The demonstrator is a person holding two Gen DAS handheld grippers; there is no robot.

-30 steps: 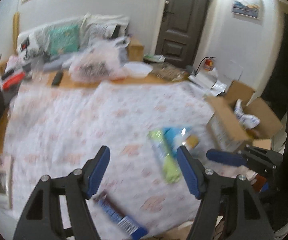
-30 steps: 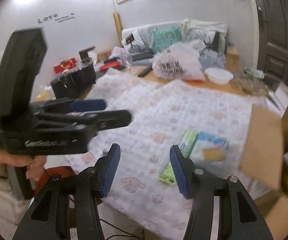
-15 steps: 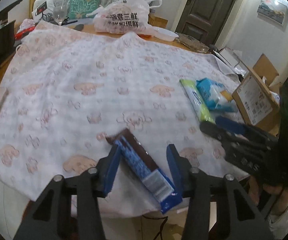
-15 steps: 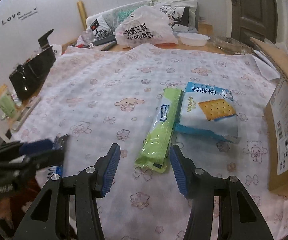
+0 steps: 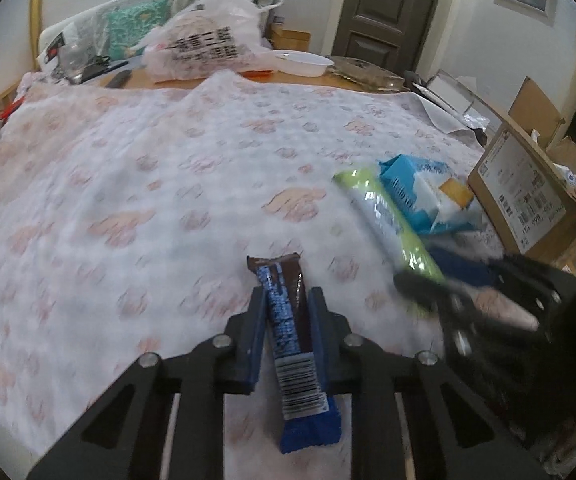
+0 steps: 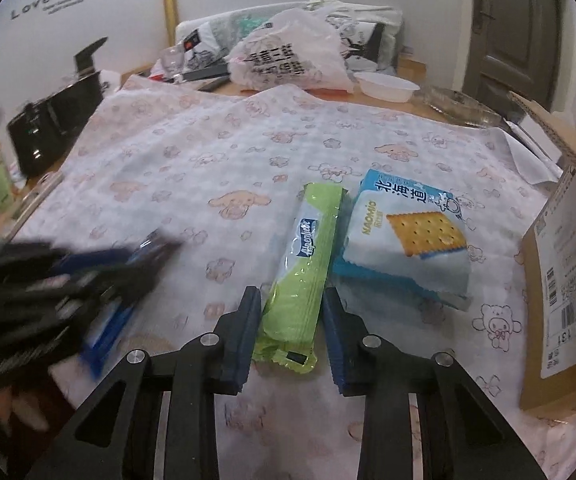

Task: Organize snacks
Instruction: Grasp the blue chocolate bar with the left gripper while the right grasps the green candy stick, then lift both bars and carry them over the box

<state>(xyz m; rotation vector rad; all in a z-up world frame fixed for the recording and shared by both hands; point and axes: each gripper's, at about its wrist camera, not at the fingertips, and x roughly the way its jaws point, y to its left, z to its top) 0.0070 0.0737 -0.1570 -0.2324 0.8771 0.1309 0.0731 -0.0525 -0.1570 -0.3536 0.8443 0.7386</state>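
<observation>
Both claws at snacks along the near edge of the table, box waiting at the right.

Nearest, the left gripper [image 5: 283, 320] has its pads pressed to both sides of the brown-and-blue bar [image 5: 290, 330], clamped lengthwise so the bar points away from the camera, its barcode end hanging toward the near edge. The right gripper [image 6: 288, 316] straddles the near end of the green pack [image 6: 304, 272]; its jaws are set close on either side, but whether they actually bite cannot be told, so call it a grip about to be made. Touching the green pack on its right lies the cracker bag [image 6: 408, 240]. The cardboard box [image 6: 568, 264] stands at the right edge, probably the place the snacks are meant for. Past the patterned cloth [image 6: 227, 152], a plastic bag [image 6: 292, 60] and a white bowl [image 6: 388, 86] sit at the far edge.
</observation>
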